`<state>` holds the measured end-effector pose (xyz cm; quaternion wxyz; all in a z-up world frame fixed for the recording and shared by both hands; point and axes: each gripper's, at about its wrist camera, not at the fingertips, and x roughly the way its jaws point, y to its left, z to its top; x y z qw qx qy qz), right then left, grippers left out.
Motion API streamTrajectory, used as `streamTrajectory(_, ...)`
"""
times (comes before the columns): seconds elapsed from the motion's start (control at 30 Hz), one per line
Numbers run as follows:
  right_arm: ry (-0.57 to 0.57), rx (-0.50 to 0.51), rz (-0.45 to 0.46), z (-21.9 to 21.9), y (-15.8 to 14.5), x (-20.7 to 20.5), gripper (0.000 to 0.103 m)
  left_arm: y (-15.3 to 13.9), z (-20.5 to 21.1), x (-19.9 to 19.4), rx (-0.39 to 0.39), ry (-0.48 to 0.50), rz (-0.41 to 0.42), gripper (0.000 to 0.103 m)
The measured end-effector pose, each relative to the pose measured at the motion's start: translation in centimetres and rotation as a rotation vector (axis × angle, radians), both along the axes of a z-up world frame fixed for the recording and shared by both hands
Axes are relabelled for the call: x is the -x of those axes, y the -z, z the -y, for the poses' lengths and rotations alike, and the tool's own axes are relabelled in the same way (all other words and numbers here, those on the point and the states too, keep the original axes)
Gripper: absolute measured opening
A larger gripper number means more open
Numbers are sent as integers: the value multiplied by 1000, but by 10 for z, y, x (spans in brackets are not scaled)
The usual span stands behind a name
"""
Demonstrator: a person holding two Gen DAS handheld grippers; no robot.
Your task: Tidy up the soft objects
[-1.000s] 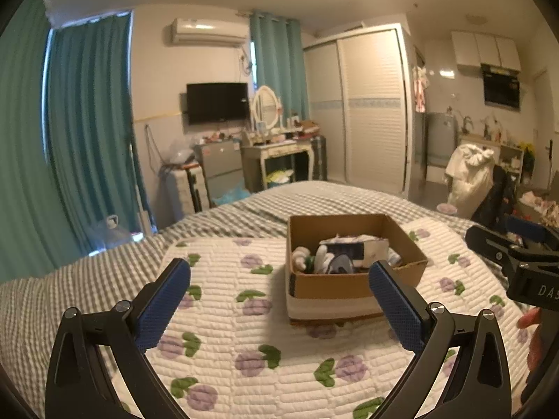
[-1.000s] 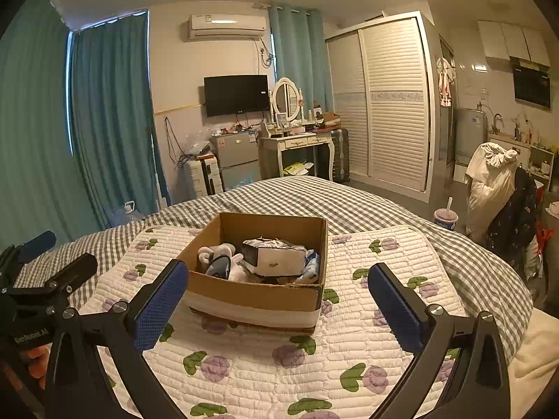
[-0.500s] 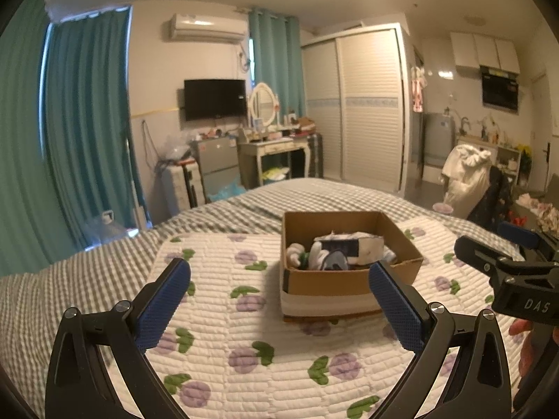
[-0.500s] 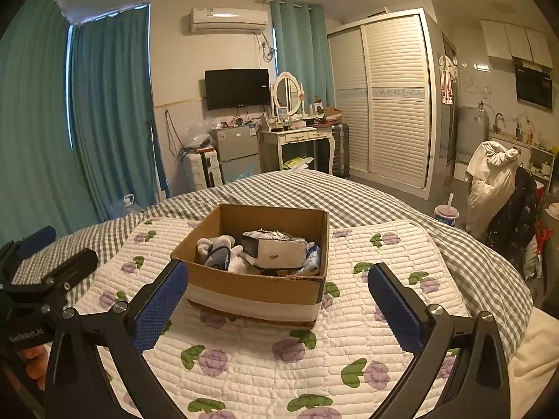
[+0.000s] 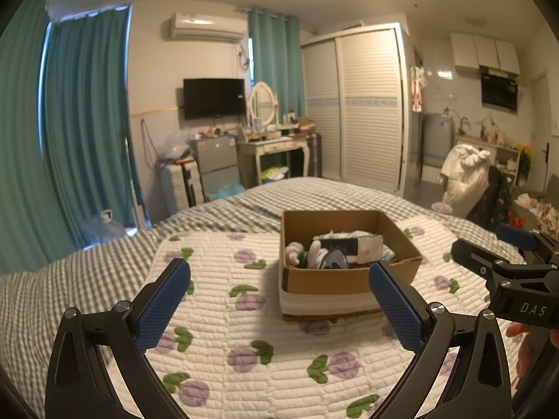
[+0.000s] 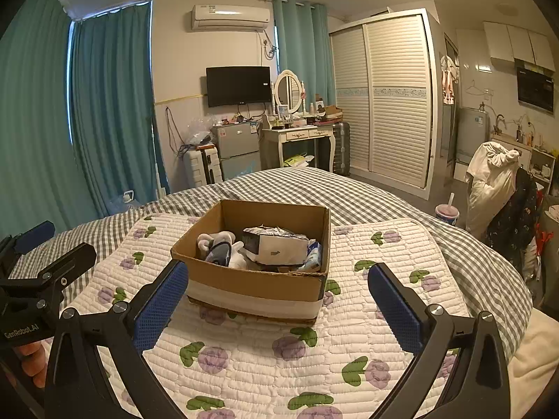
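On the bed, atop a quilted floral pad [image 6: 349,331], we note a cardboard box [image 6: 255,279] holding soft items [image 6: 276,248]. Our left claw [image 5: 279,300] hovers before it, spread wide and holding nothing. Our right claw [image 6: 277,300] does likewise, released, the box between its fingers in view.

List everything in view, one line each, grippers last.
cardboard box: 1, brown with a white band, on the quilt
soft items: several, white and grey, inside the box
white packet: 1, white and dark, in the box
quilt: 1, white with purple flowers, on the bed
checked bedspread: 1, grey-white, under the quilt
curtains: teal, far wall
TV: 1, black, wall
wardrobe: 1, white, right
left gripper: jaws open, empty
right gripper: jaws open, empty
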<state>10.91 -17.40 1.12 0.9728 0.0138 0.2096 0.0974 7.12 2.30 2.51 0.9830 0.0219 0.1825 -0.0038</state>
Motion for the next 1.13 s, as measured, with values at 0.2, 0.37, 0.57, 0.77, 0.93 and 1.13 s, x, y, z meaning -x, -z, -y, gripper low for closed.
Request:
streamTrajectory(0.2,0,1,0,0,1,0,103,1,0,0,1,1,-2,103)
streamTrajectory(0.37,1,1,-2,-1,2,0,103,3,0,0,3,4,-4,103)
streamTrajectory(0.57,1,1,-4,-2,4,1,103,4,0,1,3,6,-7,103)
streamTrajectory(0.77,4,-2,-7,-3,6,2,103,6,-1,0,4,7,-10,103)
streamTrajectory(0.93,4,-2,-8,-3,7,2,103,7,-1,0,6,6,-12,103)
streamTrajectory(1.13,9,-2,-9,-3,9,2,103,7,-3,-1,9,5,-17,103)
